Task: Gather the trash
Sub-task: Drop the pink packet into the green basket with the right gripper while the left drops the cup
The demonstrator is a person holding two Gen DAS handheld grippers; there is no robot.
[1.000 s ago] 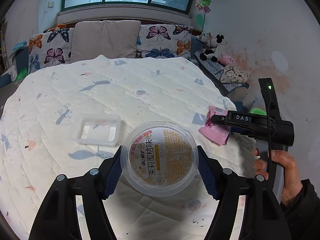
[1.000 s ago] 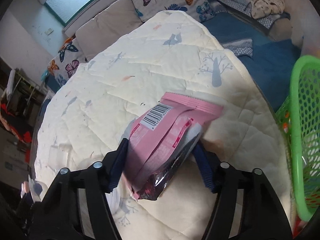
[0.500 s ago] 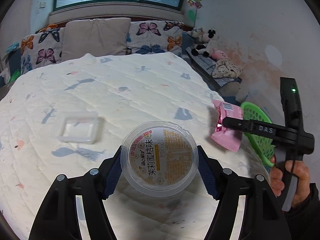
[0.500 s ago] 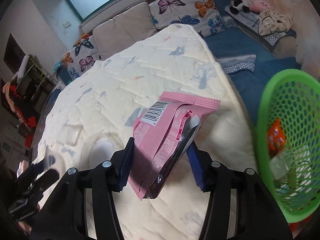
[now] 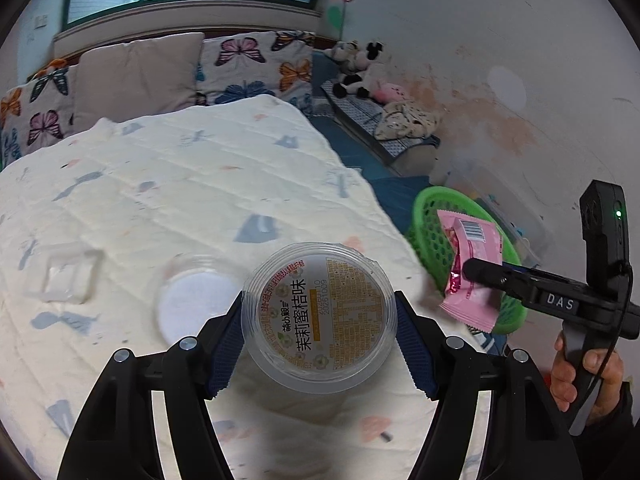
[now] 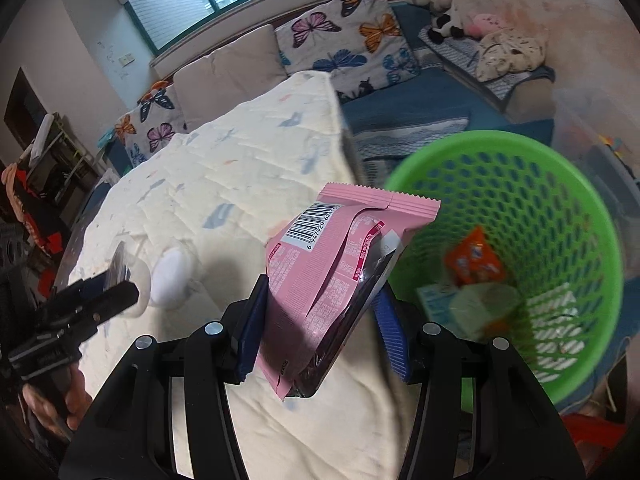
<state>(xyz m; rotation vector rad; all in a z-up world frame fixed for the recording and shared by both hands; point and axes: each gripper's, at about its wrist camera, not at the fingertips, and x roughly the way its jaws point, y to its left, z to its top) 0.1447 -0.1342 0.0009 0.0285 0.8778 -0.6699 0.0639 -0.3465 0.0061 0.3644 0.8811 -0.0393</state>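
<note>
Right tool (image 6: 320, 332) grips pink wrapper (image 6: 340, 280) beside green basket (image 6: 560, 208).

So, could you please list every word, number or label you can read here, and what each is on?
"茉莉蜜桔味" – lid of the clear cup held in the left gripper.
"20260110", "20251009" – same lid, roughly legible; its fine print is too small.
"DAS" – right gripper.
Barcode digits on the pink wrapper: too blurred to quote; its small print too.
</note>
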